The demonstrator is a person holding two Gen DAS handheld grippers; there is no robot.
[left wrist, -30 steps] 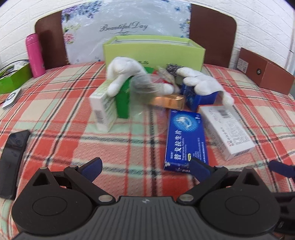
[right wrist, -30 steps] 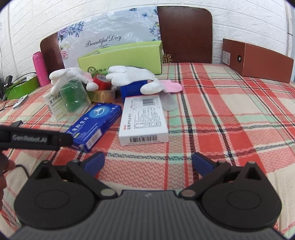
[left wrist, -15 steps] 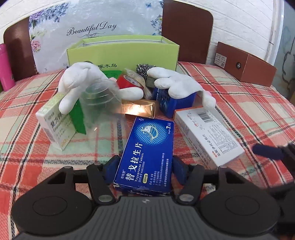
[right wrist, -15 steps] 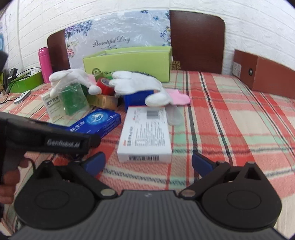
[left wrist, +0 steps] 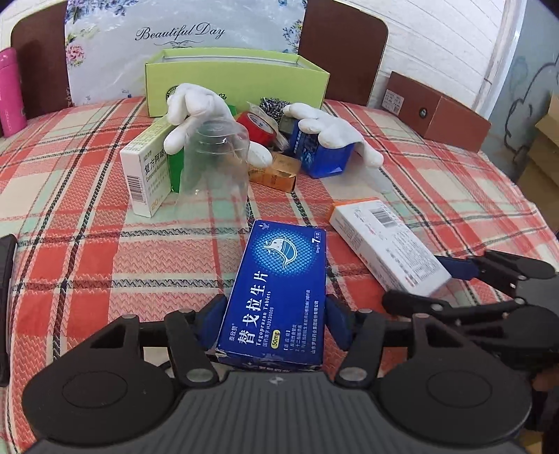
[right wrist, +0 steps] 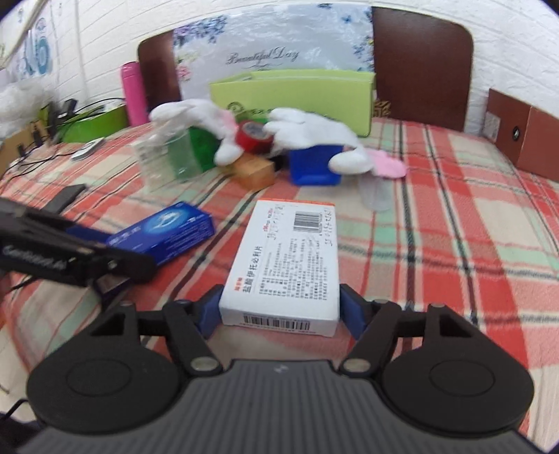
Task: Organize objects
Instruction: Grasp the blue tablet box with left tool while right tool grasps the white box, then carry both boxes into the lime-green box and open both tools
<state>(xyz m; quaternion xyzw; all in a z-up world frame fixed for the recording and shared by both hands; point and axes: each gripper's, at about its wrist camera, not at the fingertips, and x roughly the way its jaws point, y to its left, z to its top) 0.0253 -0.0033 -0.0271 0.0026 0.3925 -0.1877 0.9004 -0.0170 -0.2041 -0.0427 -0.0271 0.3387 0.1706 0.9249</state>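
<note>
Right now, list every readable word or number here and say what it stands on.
"Beautiful Day": floral panel behind the table.
"Tegoprazan Tablets", "50mg", "7": blue medicine box.
"GenRobot.AI", blurred: left gripper.
White medicine box: barcodes and small print, unreadable.
Brown box: label too small to read.

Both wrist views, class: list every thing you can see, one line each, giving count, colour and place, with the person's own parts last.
Blue box: one, blue, near edge, in left gripper.
White box: one, white, beside blue box, in right gripper.
Gloves: two, white, draped over the pile.
Cup: one, clear, inverted, front of pile.
Tape: one, red, between gloves.
Green box: one, lime, open, behind pile.
Bottle: one, pink, far left.
Brown box: one, far right.
Tablecloth: one, red plaid.
Left gripper: one, black, jaws closed on blue box.
Right gripper: one, black, jaws closing around white box.
</note>
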